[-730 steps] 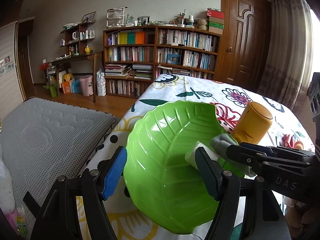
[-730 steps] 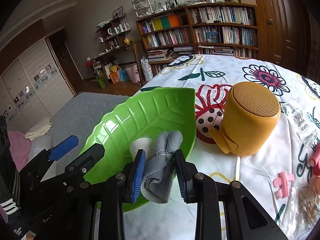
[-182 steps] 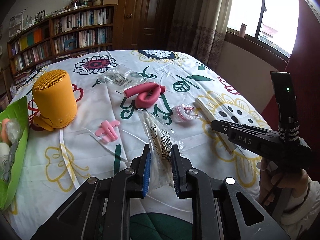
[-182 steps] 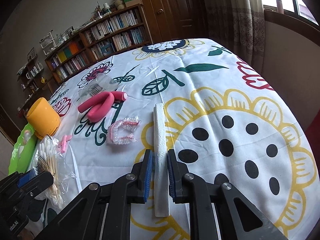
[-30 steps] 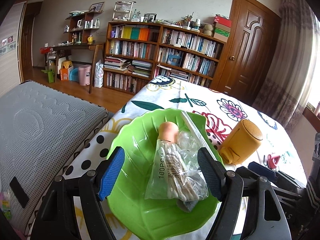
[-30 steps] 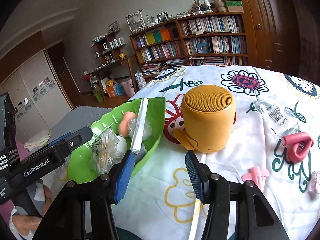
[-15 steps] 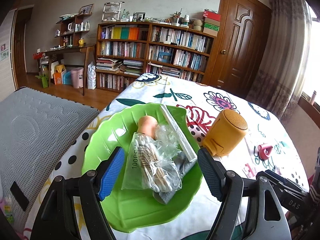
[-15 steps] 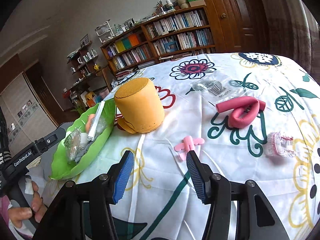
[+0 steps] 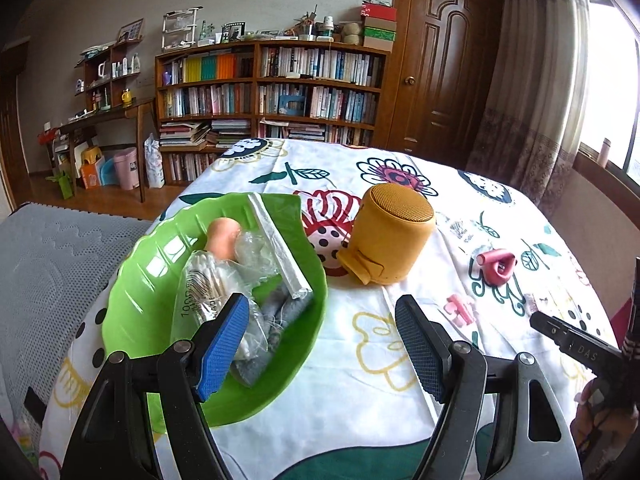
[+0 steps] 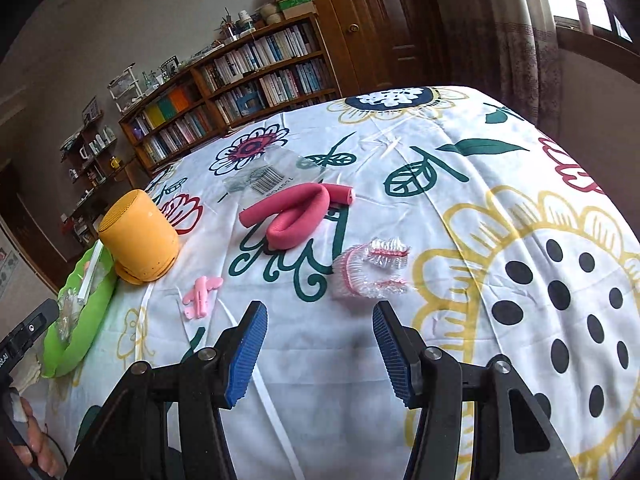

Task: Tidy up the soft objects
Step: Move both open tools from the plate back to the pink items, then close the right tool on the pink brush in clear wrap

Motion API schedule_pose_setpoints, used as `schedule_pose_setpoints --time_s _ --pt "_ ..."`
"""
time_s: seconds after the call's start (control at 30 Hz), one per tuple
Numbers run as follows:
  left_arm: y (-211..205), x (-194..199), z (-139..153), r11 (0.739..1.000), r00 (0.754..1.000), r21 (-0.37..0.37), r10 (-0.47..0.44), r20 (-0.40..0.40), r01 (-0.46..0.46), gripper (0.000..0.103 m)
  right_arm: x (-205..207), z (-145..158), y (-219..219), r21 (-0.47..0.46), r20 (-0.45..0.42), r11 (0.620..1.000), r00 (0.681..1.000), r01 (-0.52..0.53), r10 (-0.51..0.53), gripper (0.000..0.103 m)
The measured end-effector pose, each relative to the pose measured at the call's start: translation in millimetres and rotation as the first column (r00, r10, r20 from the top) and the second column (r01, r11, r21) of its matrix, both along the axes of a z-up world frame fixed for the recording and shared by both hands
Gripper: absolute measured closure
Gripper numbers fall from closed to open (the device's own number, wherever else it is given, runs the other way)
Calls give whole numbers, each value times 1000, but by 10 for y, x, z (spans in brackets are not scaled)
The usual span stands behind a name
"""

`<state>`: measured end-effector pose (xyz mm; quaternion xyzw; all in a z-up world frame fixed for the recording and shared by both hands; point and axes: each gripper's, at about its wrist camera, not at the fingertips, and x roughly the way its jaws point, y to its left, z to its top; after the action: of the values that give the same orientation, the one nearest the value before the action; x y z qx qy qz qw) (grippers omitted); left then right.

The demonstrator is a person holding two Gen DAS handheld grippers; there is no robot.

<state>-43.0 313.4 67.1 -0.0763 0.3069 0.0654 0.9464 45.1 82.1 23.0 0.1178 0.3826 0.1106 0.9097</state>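
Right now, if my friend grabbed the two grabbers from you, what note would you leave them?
Left gripper: open, empty, hovering by the green leaf bowl.
Right gripper: open, empty, over the tablecloth near the clear pink-trimmed cap.
Done: the bowl holds the bag of cotton swabs, a peach sponge, a grey cloth and a white strip.
Left on the cloth: pink foam roller, small pink clip, the cap, a clear packet. The yellow speaker looks hard; probably leave it.
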Motion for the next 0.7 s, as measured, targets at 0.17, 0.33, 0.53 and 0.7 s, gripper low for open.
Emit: schedule_pose_setpoints --time_s 0.17,0.33,0.53,0.7 --pt "-177 33 -15 999 999 20 -44 -10 44 27 91 -21 -203 -29 -12 999 999 42 -42 45" --pt "-328 72 -42 995 996 34 -89 -31 90 27 217 -17 -213 -69 -6 997 999 32 -33 40" --pt "-430 118 -74 992 992 28 -119 -53 120 27 389 -48 -186 -112 -19 993 999 27 -29 38" --pt "-505 156 -85 990 989 33 -137 -61 139 27 499 -55 -133 -147 -27 989 999 23 -28 44"
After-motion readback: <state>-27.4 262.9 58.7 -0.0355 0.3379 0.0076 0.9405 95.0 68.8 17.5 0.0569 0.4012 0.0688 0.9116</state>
